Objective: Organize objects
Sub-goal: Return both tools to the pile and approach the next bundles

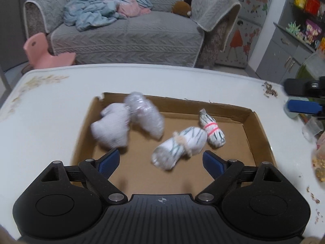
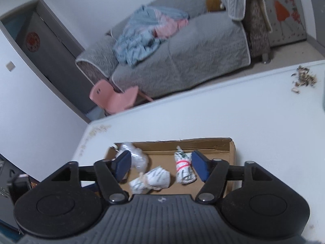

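A shallow cardboard tray (image 1: 262,134) sits on the white table (image 1: 50,105). In it lie a plain white bundle (image 1: 110,130), a bubble-wrapped bundle (image 1: 145,114), a striped bundle tied with beige string (image 1: 178,146) and a smaller striped bundle with a pink band (image 1: 212,129). My left gripper (image 1: 160,160) is open and empty above the tray's near edge. My right gripper (image 2: 160,165) is open and empty, high above the tray (image 2: 231,152); its view shows the pink-banded bundle (image 2: 183,169), the string-tied one (image 2: 152,180) and the bubble-wrapped one (image 2: 136,156).
The right gripper's blue finger (image 1: 304,105) shows at the left wrist view's right edge. Seed husks (image 2: 304,78) and packets (image 1: 319,162) lie on the table's right side. A grey sofa (image 1: 126,32) and pink chair (image 1: 46,53) stand beyond the table.
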